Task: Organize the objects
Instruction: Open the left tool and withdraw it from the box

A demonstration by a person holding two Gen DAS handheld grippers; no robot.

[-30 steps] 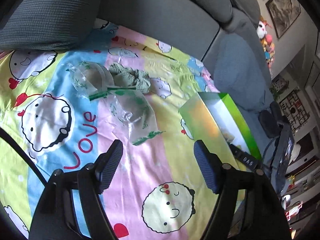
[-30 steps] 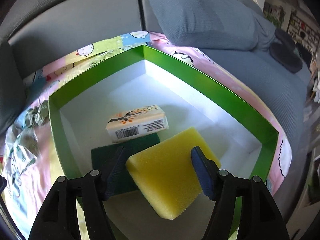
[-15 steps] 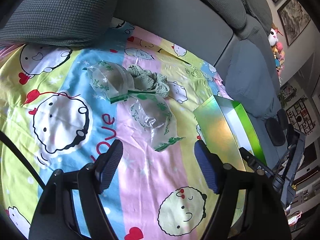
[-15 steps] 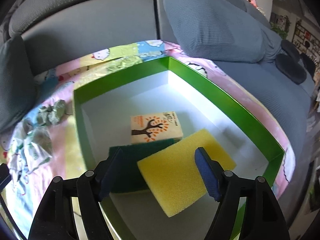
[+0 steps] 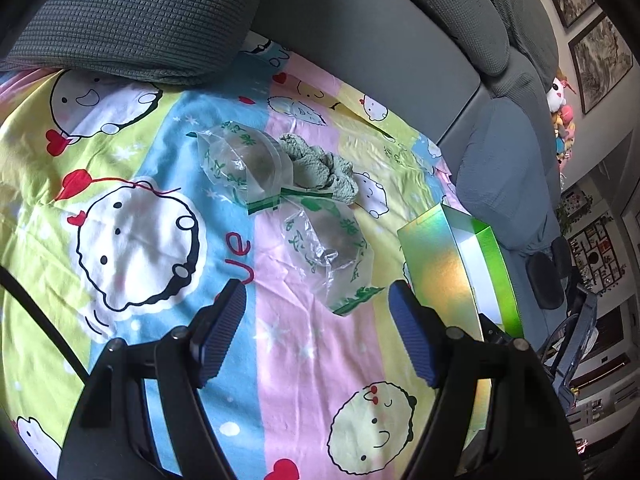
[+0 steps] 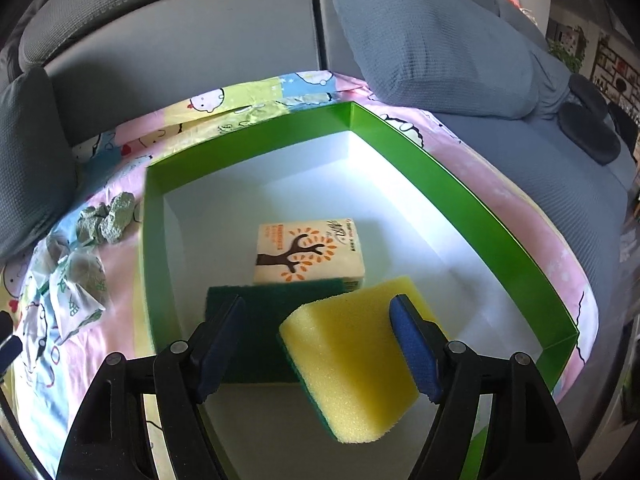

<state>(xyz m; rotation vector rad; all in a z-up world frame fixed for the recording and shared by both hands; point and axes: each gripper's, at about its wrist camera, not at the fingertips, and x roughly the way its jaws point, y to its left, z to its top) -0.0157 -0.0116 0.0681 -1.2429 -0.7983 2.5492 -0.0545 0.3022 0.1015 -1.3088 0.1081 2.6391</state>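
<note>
Presently listed: nearer plastic bag (image 5: 328,252), lying on the cartoon-print sheet (image 5: 132,240) just ahead of the left gripper (image 5: 316,312) and a little right of its centreline, long axis running away and to the left. Second bag (image 5: 236,164) and green cloth (image 5: 320,172) farther off. Left gripper held low, jaws wide, nothing held; judged the nearer arm. Right gripper (image 6: 316,328) poised over the green box (image 6: 460,184), jaws wide, above the yellow sponge (image 6: 352,356); tissue pack (image 6: 308,252) inside.

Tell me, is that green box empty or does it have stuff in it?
Not empty. The green box holds a tissue pack, a dark green scouring pad and a yellow sponge leaning on it.
</note>
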